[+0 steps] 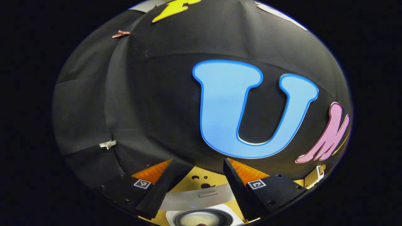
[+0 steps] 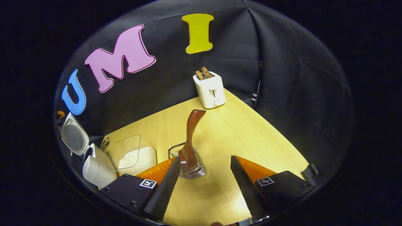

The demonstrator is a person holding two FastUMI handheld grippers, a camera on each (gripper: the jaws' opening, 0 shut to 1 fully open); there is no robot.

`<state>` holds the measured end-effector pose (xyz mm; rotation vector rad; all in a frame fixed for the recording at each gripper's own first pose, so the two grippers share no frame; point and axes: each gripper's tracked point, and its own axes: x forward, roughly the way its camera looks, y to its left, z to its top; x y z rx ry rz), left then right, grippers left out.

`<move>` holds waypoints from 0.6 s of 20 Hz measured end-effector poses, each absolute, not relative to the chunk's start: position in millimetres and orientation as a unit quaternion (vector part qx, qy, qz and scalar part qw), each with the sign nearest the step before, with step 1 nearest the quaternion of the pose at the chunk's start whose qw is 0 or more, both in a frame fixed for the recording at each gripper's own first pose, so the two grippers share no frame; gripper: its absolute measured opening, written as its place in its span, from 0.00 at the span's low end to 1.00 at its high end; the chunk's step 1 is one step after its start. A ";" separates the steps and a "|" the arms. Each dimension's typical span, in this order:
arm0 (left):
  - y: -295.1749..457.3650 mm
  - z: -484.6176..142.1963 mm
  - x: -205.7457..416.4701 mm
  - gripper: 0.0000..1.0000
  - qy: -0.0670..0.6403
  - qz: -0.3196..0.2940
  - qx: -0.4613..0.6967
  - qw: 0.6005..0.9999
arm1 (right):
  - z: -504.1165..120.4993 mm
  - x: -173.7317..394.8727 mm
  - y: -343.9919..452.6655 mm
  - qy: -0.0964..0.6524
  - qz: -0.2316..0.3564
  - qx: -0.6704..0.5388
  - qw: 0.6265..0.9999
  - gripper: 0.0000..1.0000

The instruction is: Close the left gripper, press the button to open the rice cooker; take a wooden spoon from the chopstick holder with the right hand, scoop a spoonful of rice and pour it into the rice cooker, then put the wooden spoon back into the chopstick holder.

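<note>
In the left gripper view my left gripper is open, high over the white rice cooker; its lid stands up and the grey inner pot shows below. The right gripper view has the same cooker at far left, with the lid raised. A dark wooden spoon stands upright in the wire chopstick holder. My right gripper is open just short of it, and the spoon's lower end is close to the left finger. A clear box of white rice lies between cooker and holder.
A white toaster with two slices of toast stands at the far corner of the wooden table. The black cloth walls close the table in behind and to the right. Bare tabletop stretches to the right of the holder.
</note>
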<state>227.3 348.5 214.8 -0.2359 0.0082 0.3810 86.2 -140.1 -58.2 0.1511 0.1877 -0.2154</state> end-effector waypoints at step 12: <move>275.6 148.8 180.1 0.99 0.074 0.171 -0.148 0.971 | -74.5 90.3 -115.6 0.107 -0.072 0.058 0.990 0.99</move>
